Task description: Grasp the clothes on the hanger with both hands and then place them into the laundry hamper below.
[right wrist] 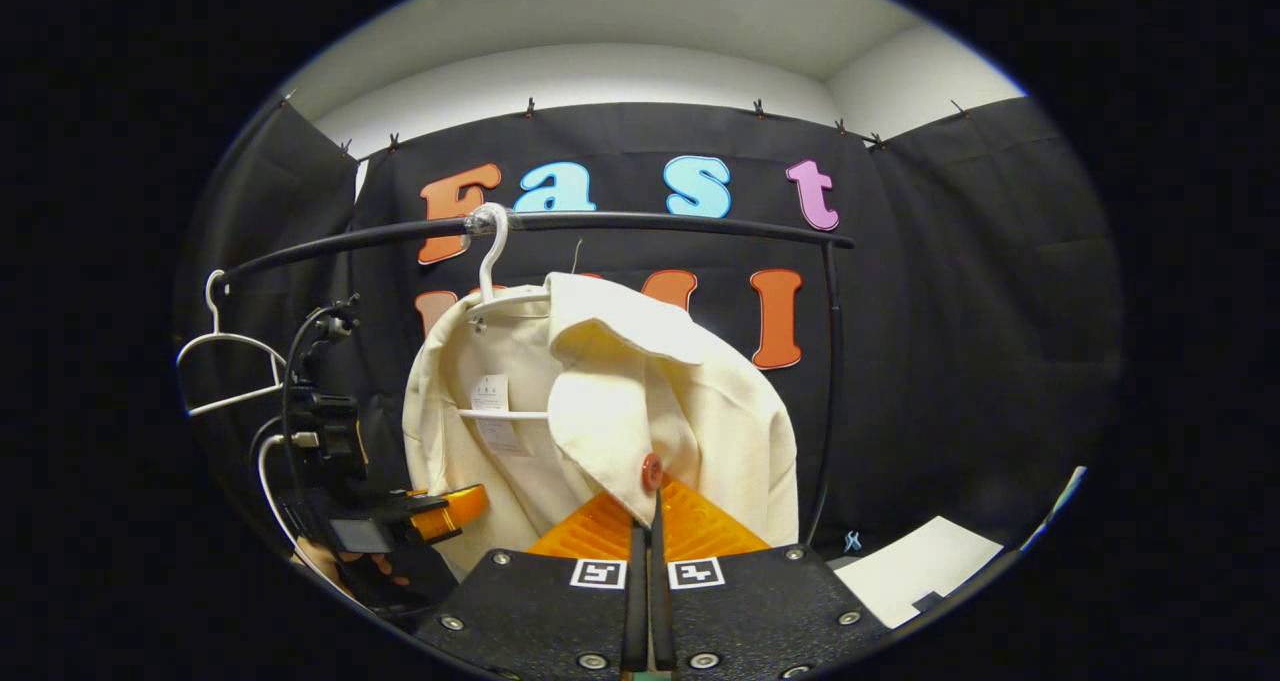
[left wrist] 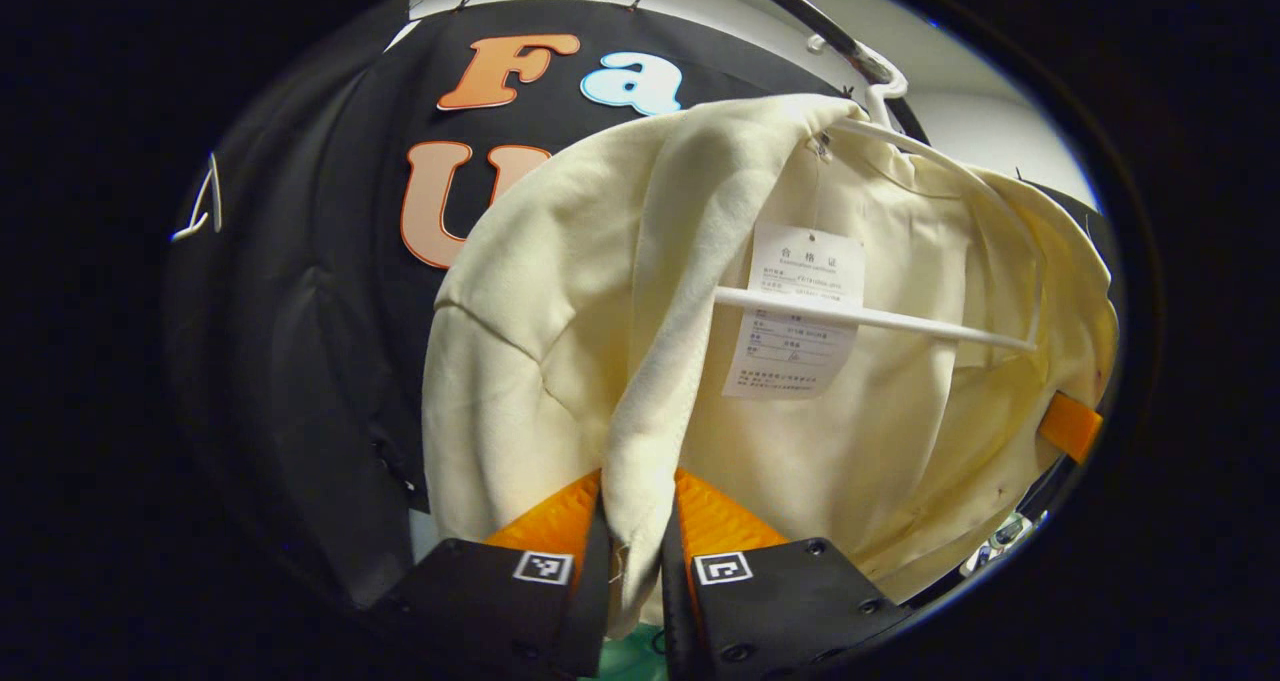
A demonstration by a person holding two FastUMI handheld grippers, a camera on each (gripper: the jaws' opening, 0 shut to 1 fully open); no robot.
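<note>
**Both grippers gripping the hanging cream jacket**

In the left gripper view, the left gripper (left wrist: 640, 521), with black housing and ribbed orange fingers (left wrist: 720, 521), had its jaws clenched on a vertical fold along the open front edge of the cream woven-cloth jacket (left wrist: 530, 331). The fold ran down between the two fingers, and both pressed on it. The jacket hung on a white plastic hanger (left wrist: 870, 316), whose crossbar passed in front of a white paper tag (left wrist: 800, 311) attached inside the collar. The hanger's hook sat over a dark metal rail (left wrist: 800, 11) at the top of the view. An orange finger tip of the other gripper (left wrist: 1068, 426) showed at the jacket's far edge.

In the right gripper view, the right gripper (right wrist: 648, 521), of the same black-and-orange build, had its jaws closed nearly together on the lower tip of the jacket's turned-back front flap, just beneath a round red button (right wrist: 651, 471). The jacket (right wrist: 720, 411) hung from the same hanger (right wrist: 495, 291) on the curved rail (right wrist: 650, 223), in front of the black cloth wall (right wrist: 950, 311). A second, bare white hanger (right wrist: 225, 361) hung towards the rail's left end. The left gripper (right wrist: 440, 511) appeared low on the left, touching the jacket's edge, with a hand (right wrist: 340, 566) beneath it and cables looping above. A white sheet (right wrist: 920, 566) lay low on the right.
</note>
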